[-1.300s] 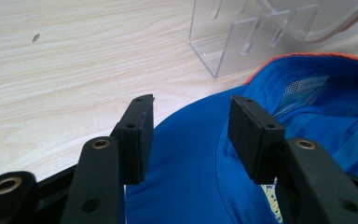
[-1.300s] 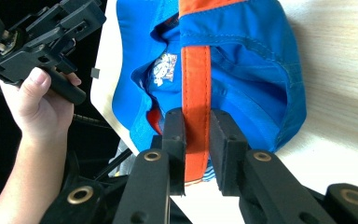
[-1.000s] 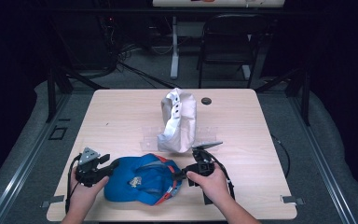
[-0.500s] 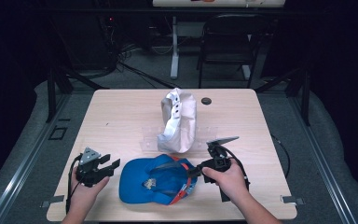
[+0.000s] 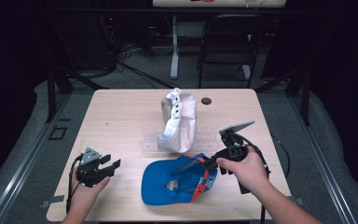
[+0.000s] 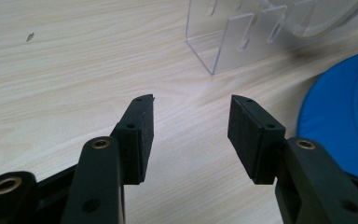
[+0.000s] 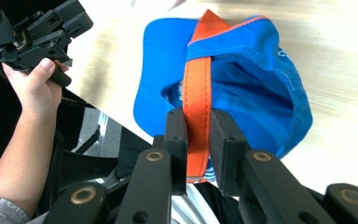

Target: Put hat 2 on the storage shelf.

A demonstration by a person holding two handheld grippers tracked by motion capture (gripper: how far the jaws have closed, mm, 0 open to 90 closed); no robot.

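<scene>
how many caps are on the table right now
2: a blue cap at the near edge, its orange strap pinched by the right gripper, and a white cap mid-table on a clear stand.

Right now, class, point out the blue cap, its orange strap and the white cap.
blue cap (image 5: 161,184): high view, on its brim.
orange strap (image 7: 196,88): right gripper view, mid-strap above the jaws.
white cap (image 5: 182,122): high view, on its crown.

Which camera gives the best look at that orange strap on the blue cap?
The right gripper view: the orange strap runs up its middle, pinched between the right hand-held gripper jaws. The high view shows the strap small, and the left gripper view catches just the blue cap.
</scene>
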